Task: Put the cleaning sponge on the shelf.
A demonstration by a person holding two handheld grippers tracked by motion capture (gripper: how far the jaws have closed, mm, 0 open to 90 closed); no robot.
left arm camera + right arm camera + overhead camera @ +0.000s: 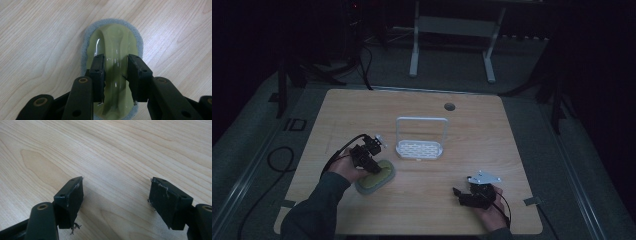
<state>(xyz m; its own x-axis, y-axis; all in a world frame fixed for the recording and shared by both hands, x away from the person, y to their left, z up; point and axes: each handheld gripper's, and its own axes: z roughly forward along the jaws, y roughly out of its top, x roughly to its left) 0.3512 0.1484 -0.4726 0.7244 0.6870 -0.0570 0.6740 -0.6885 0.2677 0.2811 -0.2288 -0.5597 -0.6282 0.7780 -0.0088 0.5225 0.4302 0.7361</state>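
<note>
Left tool point(115, 75) down over green scrubber point(115, 42), jaws either side of its raised glossy handle ridge, pinching it, likely for lift. Scrubber flat on tabletop point(472, 110), at 8 o'clock from white rack point(420, 148). Right tool point(116, 202) spread wide, nothing between jaws, parked at 5 o'clock, clear of work.

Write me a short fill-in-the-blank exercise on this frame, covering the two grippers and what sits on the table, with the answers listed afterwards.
1. The left gripper has its jaws on either side of the raised handle of the yellow-green ____.
2. The right gripper has its jaws ____, with nothing but bare wooden table between them.
3. The white rack stands on the table between the grippers and the round ____ near the table's far edge.

Missing words: scrubber; open; hole
</note>
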